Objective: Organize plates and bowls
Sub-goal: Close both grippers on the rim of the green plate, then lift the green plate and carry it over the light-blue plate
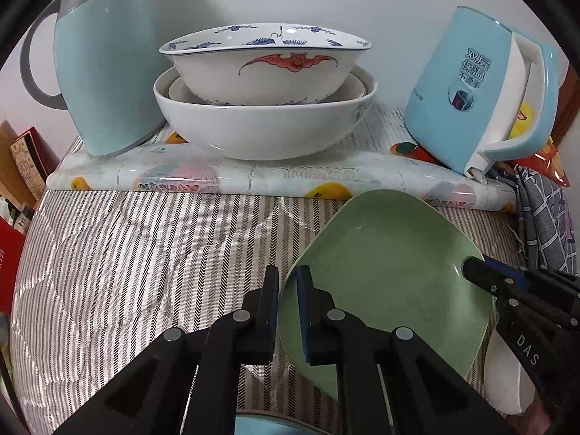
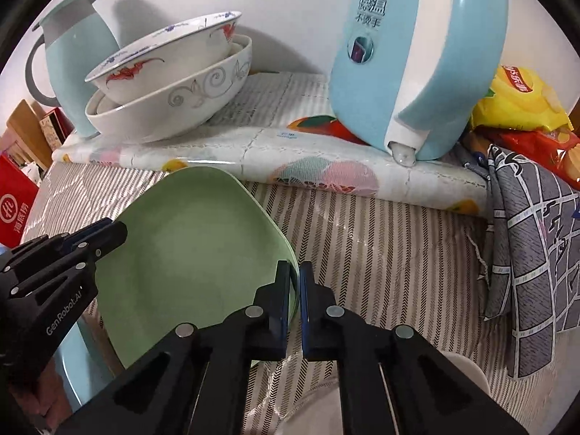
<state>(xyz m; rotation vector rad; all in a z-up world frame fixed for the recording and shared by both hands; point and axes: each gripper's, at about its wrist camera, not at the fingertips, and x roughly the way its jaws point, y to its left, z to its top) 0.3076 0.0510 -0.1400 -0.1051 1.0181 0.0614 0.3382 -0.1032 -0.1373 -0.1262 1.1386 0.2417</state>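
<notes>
Jaws of the left gripper [image 1: 288, 282] pinch the left rim of the green plate [image 1: 391, 275], and the right gripper [image 2: 294, 275] jaws pinch its right rim. Both are closed tight on it. At the near end of the striped cloth [image 1: 145, 253], the plate tilts up. Far behind, on the bench, a blue jug [image 1: 105, 72] stands left, stacked bowls [image 1: 264, 108] in the middle, a blue kettle [image 1: 471, 98] right.

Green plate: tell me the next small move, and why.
Probably lift it slightly, keeping both sides level. The left gripper and right gripper are each shut on opposite rims of the green plate, which lies low over the striped cloth, short of the stacked bowls.
</notes>
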